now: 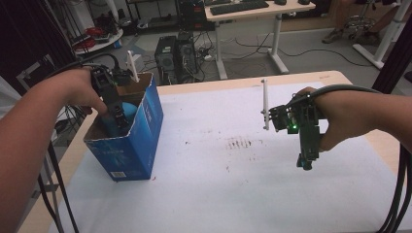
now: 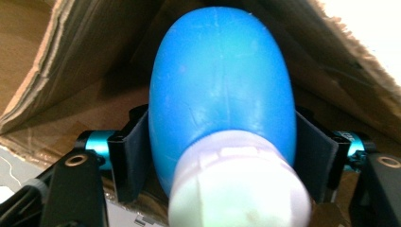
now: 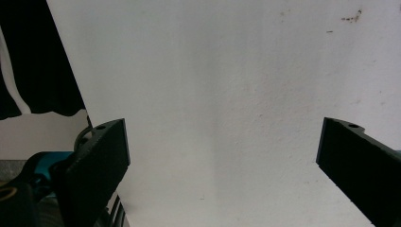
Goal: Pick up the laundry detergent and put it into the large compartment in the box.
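White cap and blue bulb (image 2: 222, 94) between left gripper (image 2: 222, 156) jaws, apparently still touching, deep inside box (image 1: 145, 128). Delivered, release underway. Right gripper (image 3: 222, 151) jaws wide apart, empty, above white table (image 3: 227, 71).

We see a blue bulb (image 2: 222, 90) with a pale white cap end (image 2: 239, 184), set inside a blue box (image 1: 127, 138) at the left whose torn inner walls are plain brown cardboard and whose outer face carries white print. The table (image 1: 218, 194) wears a white cover marked with small reddish-brown smudges near its middle, and its bare edge shows light wood. Both the left gripper (image 1: 116, 114) and the right gripper (image 1: 305, 160) are black with teal fittings, and the right one shows a green light.
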